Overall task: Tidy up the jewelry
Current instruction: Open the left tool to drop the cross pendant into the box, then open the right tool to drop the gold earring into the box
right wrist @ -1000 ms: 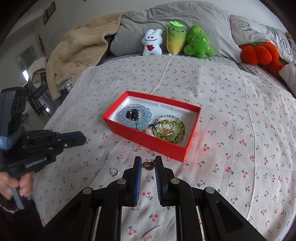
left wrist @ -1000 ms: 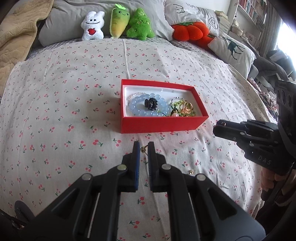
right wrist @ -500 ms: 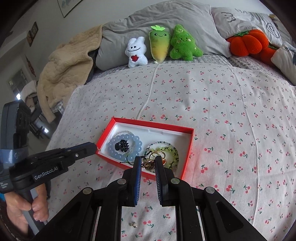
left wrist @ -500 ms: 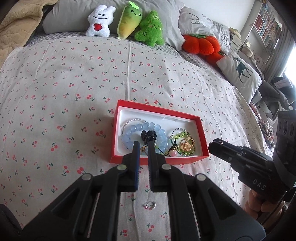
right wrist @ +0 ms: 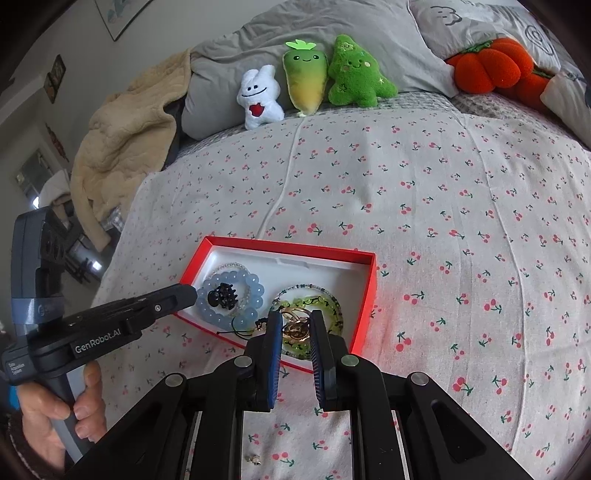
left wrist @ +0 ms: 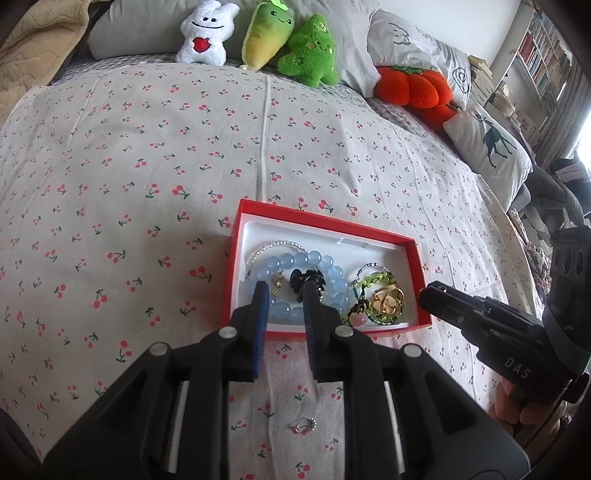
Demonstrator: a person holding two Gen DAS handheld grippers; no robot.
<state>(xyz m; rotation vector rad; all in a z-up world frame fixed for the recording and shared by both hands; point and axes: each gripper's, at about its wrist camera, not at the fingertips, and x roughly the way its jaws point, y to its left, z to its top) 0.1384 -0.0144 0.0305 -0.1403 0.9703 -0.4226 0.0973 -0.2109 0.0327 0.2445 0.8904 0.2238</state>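
Note:
A red box (left wrist: 325, 222) (right wrist: 364, 295) with a white inside lies on the cherry-print bedspread. It holds a blue bead bracelet (left wrist: 332, 269) (right wrist: 255, 286), a black hair claw (left wrist: 308, 278) (right wrist: 221, 295), a green bracelet (left wrist: 376, 277) (right wrist: 332, 306), gold rings (left wrist: 388, 299) (right wrist: 295, 328) and a small gold earring (left wrist: 277, 283). My left gripper (left wrist: 283, 290) is open and empty over the box's near left part. My right gripper (right wrist: 294, 318) is open and empty over the gold rings. A small ring (left wrist: 303, 430) lies on the bed below the left gripper; a small earring (right wrist: 253, 459) lies below the right one.
Plush toys (left wrist: 258, 35) (right wrist: 317, 83), grey pillows and an orange pumpkin cushion (left wrist: 410, 88) line the far side of the bed. A beige blanket (right wrist: 122, 136) hangs at the far left. A deer-print pillow (left wrist: 487, 144) and shelves stand to the right.
Both grippers moved from the bedspread up over the box and opened. The small gold pieces they carried now lie in the box.

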